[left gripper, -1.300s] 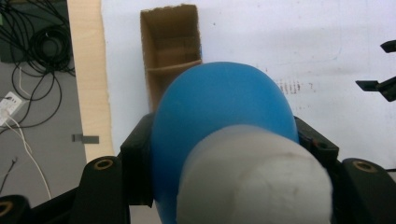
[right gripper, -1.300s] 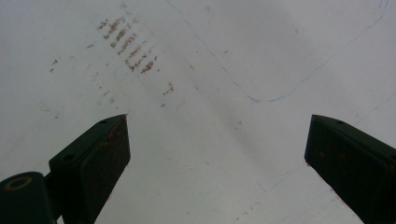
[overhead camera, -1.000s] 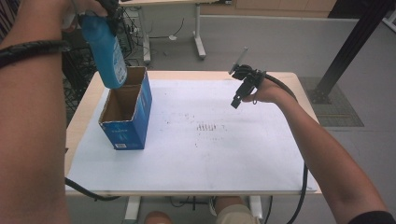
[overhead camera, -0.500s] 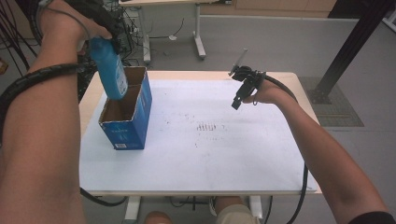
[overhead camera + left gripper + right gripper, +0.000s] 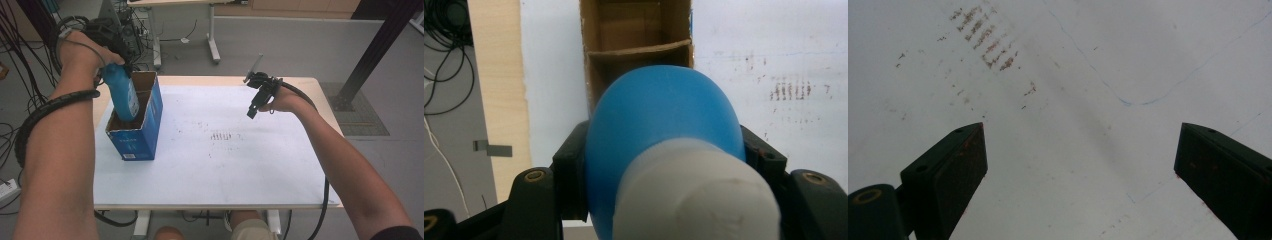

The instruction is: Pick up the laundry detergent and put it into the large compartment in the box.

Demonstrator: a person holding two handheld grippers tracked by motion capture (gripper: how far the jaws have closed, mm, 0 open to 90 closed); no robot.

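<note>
Left gripper [image 5: 116, 56] pinching the blue bottle [image 5: 123, 97], whose lower end sits tilted inside the open blue carton [image 5: 145, 131] on the bench [image 5: 225, 175]. Right gripper [image 5: 255, 102], jaws spread and empty, hovers well right of the carton

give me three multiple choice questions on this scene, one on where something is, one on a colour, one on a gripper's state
1. Where is the bottom of the blue bottle?
A. flat on the white sheet
B. inside the open cardboard box
C. on the floor

2. What colour is the bottle's cap?
A. white
B. red
C. black

3. How does the right gripper stand?
A. shut on the bottle
B. shut on a cable
C. open, with nothing between its jaws

Answers:
1 B: in the high view the bottle's lower end dips below the box rim.
2 A: the left gripper view shows a white cap above the blue body, held by the left gripper.
3 C: the right gripper view shows its jaws wide apart over the bare sheet.
</note>
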